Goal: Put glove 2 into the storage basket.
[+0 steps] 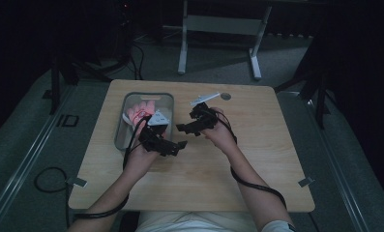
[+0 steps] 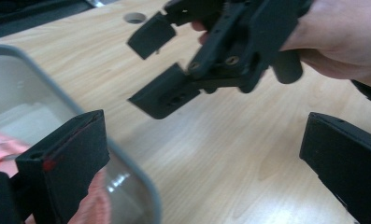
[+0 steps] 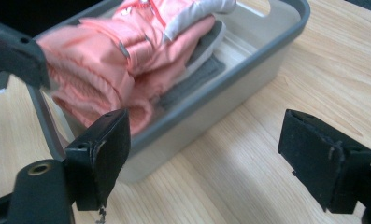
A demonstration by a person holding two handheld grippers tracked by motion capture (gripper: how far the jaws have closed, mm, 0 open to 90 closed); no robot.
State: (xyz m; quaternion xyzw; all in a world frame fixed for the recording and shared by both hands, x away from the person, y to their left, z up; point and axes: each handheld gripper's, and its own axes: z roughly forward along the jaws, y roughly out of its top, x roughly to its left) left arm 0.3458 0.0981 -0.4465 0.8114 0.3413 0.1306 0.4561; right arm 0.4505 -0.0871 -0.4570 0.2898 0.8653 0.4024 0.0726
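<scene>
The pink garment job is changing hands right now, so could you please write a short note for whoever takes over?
Left tongs: open, holding nothing, above the table just right of the tub.
Right tongs: open, holding nothing, above the table right of the tub, facing the left tongs.
Pink garment: bunched inside the grey tub, on a grey item at its bottom.
Done: garment lies in the tub, neither tongs touching it.
Left: cannot tell if it stays or comes out; probably check before reaching in.
</scene>
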